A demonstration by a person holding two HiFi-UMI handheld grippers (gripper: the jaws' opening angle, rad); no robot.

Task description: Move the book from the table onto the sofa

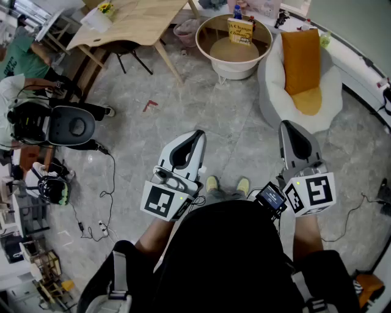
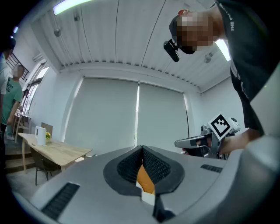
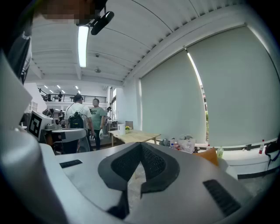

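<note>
grippers, both mine, held side by side just ahead of my dark shirt (image 1: pixel 226 257) in the head view. left gripper (image 1: pixel 198 134): jaws clenched tip to tip, nothing between them. in the left gripper view only a sliver of orange from something farther off shows through the slot below the tips. right gripper (image 1: pixel 289 126): jaws likewise pressed together and empty, as the right gripper view confirms.

between the two grippers, my yellow-green shoes (image 1: pixel 227 183) stand on the grey stone floor (image 1: pixel 183 104).

beyond the right gripper sits the white sofa (image 1: pixel 272 76), with an orange cushion (image 1: pixel 301 61) leaning upright against its back and no book on it.

just beside the sofa, to its left in the head view, stands the round table (image 1: pixel 215 60), white-walled with a tan top. the book (image 1: pixel 240 30) stands upright on that top near the far rim, its yellow cover facing me, well apart from both grippers. a blue bottle (image 1: pixel 237 11) stands just behind it.

farther left, a wooden table (image 1: pixel 137 21) runs to the top edge. a person in a green shirt (image 1: pixel 18 58) is at the left border.
</note>
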